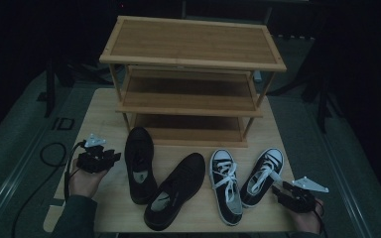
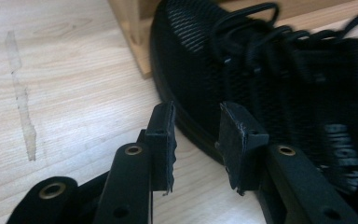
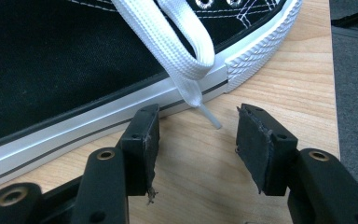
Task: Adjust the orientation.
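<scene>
Left gripper (image 1: 113, 157) hovers with jaws spread and empty at the 9 o'clock side of the black mesh shoe (image 1: 140, 163). Right gripper (image 1: 279, 188), likewise spread and empty, sits at 4 o'clock of the white-laced sneaker (image 1: 262, 176). Recommend seating each pad squarely on a shoe's sidewall, clear of loose laces, before closing.

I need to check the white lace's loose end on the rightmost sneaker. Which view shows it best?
The right gripper view: the lace tip lies on the table between the open tongs. The high view shows the lace small and dim; the left gripper view faces a black mesh shoe.
</scene>
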Demonstrator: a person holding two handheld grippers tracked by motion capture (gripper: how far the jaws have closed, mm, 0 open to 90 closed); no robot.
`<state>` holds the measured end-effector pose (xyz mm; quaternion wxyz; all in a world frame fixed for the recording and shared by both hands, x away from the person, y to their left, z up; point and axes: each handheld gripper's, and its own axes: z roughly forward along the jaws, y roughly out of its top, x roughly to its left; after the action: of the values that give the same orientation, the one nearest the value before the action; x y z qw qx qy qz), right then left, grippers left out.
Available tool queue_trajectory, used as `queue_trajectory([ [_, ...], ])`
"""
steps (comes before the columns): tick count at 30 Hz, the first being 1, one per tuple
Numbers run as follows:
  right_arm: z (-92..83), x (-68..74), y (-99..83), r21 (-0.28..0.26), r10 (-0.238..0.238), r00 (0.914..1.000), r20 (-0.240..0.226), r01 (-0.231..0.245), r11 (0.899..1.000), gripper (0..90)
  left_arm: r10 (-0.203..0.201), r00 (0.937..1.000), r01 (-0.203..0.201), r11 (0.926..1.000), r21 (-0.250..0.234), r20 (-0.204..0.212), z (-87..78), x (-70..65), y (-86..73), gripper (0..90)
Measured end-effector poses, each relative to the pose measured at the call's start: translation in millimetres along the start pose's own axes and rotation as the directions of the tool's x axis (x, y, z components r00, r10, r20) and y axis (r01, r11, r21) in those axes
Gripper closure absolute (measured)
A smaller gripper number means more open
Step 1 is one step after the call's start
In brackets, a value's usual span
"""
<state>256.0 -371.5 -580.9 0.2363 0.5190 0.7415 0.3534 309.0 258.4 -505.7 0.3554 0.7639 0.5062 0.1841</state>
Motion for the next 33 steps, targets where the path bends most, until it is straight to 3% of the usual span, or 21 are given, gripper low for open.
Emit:
queue_trajectory([
  [7,0.1,0.0,0.0,0.0,0.002,1.0,0.002,-0.002,1.0,47.4,0.023,0.9993,-0.023,0.9997,0.005,0.03,-11.5,-9.2,10.6,61.6],
  [15,0.1,0.1,0.0,0.0,0.004,1.0,0.003,-0.004,1.0,47.2,0.064,0.9937,-0.066,0.9977,0.016,0.092,-20.6,-23.2,21.5,60.2],
  [19,0.2,0.2,0.1,0.001,0.005,1.0,0.004,-0.005,1.0,47.0,0.076,0.9919,-0.077,0.997,0.007,0.101,-24.0,-30.7,27.8,55.9],
  [23,0.2,0.3,0.1,0.001,0.005,1.0,0.004,-0.005,1.0,47.0,0.094,0.9909,-0.094,0.9956,-0.002,0.097,-26.3,-41.5,34.7,49.9],
  [28,0.2,0.3,0.1,0.001,0.005,1.0,0.004,-0.005,1.0,46.9,0.11,0.9903,-0.112,0.9934,0.021,0.084,-22.1,-48.9,36.5,47.5],
  [33,0.2,0.3,0.1,0.001,0.005,1.0,0.004,-0.005,1.0,46.8,0.119,0.9907,-0.124,0.9889,0.082,0.066,-12.0,-51.3,32.5,45.9],
])
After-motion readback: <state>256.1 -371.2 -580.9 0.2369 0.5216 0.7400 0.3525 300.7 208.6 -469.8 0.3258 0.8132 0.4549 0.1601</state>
